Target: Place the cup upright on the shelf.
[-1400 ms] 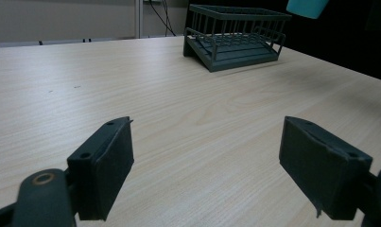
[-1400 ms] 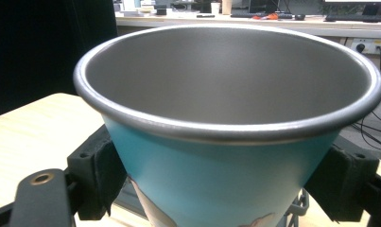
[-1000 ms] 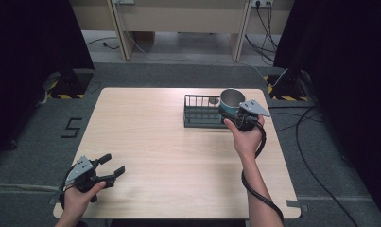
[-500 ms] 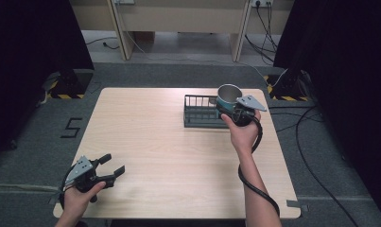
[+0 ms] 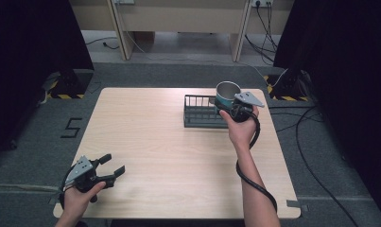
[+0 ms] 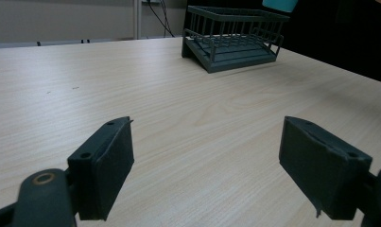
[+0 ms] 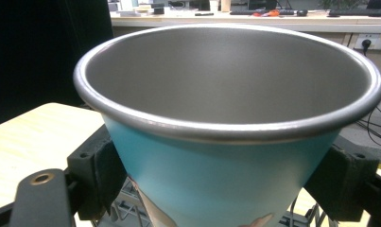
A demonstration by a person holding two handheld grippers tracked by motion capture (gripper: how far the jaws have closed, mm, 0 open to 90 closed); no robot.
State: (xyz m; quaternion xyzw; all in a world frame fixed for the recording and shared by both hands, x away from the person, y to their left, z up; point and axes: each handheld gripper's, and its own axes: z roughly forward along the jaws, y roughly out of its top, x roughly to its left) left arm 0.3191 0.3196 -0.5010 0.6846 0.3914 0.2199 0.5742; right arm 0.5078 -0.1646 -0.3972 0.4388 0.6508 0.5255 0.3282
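Note:
A teal metal cup (image 5: 226,94) with a steel rim is held upright above the right end of a dark wire rack (image 5: 200,112) at the table's far right. My right gripper (image 5: 229,107) is shut on the cup (image 7: 226,142), one black jaw on each side of its wall; the rack's wires (image 7: 131,208) show just below it. My left gripper (image 5: 111,165) rests open near the table's front left corner, nothing between its jaws. From the left gripper (image 6: 204,165) the rack (image 6: 233,35) stands far ahead with the cup's base (image 6: 279,4) above it.
The wooden table (image 5: 155,142) stretches bare between the two grippers. A black cable (image 5: 254,182) trails from the right gripper along the forearm. Dark curtains stand on both sides, and cables lie on the grey floor to the right.
My right gripper has carried the cup a little toward the far side and slightly left, over the rack's right end. The left gripper has stayed put.

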